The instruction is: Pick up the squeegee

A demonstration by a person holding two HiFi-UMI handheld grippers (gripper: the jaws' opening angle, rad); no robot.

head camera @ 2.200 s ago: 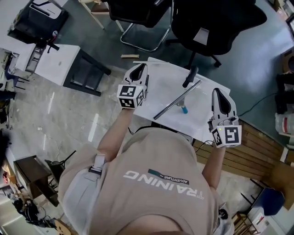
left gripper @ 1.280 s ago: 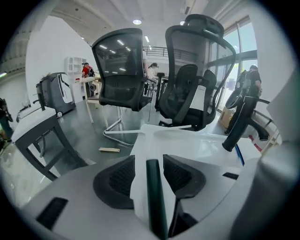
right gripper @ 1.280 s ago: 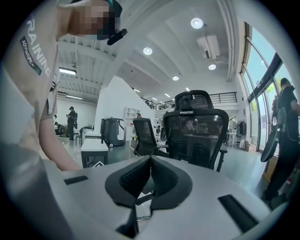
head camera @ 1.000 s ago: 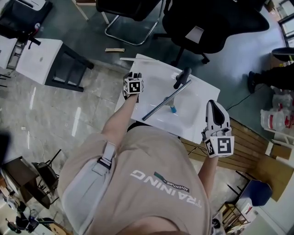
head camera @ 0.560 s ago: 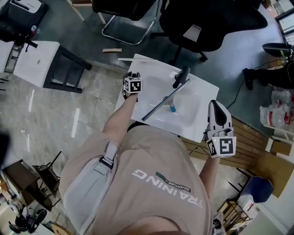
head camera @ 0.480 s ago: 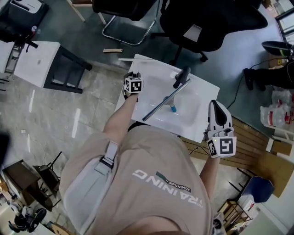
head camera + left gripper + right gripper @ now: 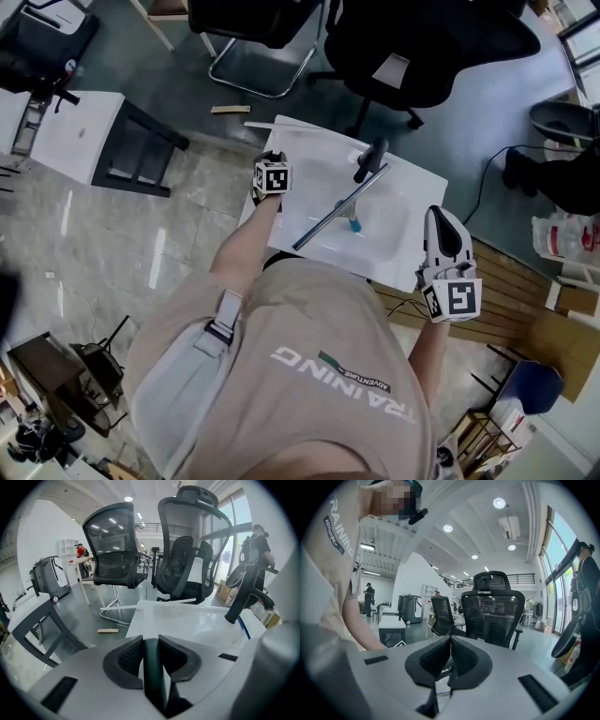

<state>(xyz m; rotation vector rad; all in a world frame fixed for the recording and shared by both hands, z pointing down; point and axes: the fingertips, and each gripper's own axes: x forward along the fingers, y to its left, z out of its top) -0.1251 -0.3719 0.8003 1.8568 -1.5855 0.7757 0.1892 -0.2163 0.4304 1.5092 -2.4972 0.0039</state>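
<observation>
Left claw (image 7: 151, 649) closing, empty, right claw (image 7: 449, 656) shut

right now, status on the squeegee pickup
Left gripper jaws apart, have just been closing, only a dark gap between them. Right gripper jaws shut, empty. Squeegee lies untouched on the white table between them. Nothing lies over it.

Head view: high above the person (image 7: 309, 356), facing steeply down on the white table (image 7: 398, 234) and black chairs (image 7: 422, 37). Left gripper view: low at the table's edge on the left gripper (image 7: 272, 159), facing the chairs. Right gripper view: on the right gripper (image 7: 442, 217), roughly level. All share the chairs.
</observation>
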